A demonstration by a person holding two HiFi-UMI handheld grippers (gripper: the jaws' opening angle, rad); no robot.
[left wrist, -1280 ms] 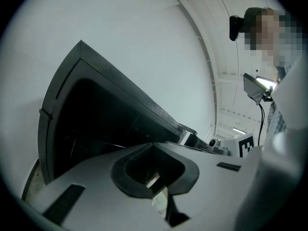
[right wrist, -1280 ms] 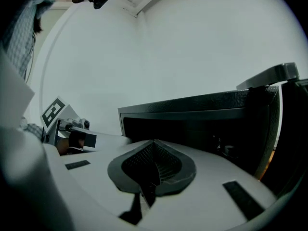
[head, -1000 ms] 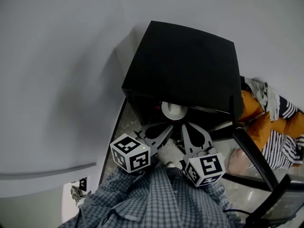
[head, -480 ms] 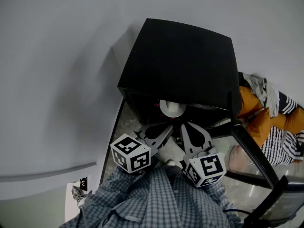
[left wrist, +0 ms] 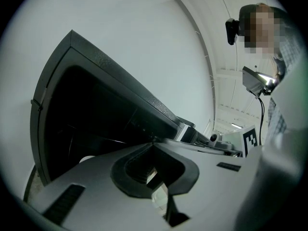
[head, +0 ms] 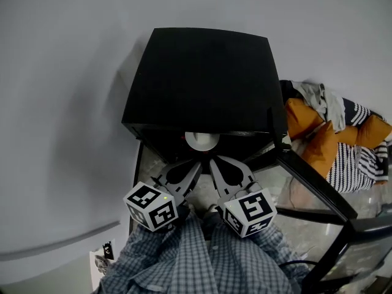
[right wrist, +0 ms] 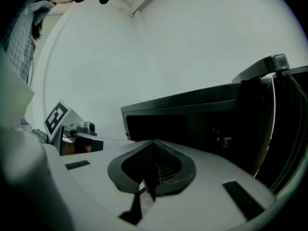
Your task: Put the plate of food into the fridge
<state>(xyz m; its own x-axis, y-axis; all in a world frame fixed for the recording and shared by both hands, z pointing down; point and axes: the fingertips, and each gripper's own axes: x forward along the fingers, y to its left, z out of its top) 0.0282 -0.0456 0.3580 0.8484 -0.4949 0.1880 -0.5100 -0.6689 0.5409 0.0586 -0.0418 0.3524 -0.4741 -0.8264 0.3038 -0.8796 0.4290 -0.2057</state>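
- The plate [head: 202, 141] sits inside the black fridge [head: 202, 78], just within its dark front opening. From above only its pale round top shows, and what lies on it cannot be made out.
- Both grippers are in front of the fridge opening, outside it, with their tips pointing at the plate and a small gap before it.
- The left gripper [head: 197, 163] is in front of the opening's left half. Its own view shows the jaws [left wrist: 153, 142] brought together at the tips, with nothing between them.
- The right gripper [head: 212, 160] is just beside it, in front of the opening's right half. Its jaws [right wrist: 154, 141] are likewise closed tip to tip and empty.
- Neither gripper touches the plate or the fridge.
- The fridge door [head: 312, 185] stands swung open at the fridge's right.
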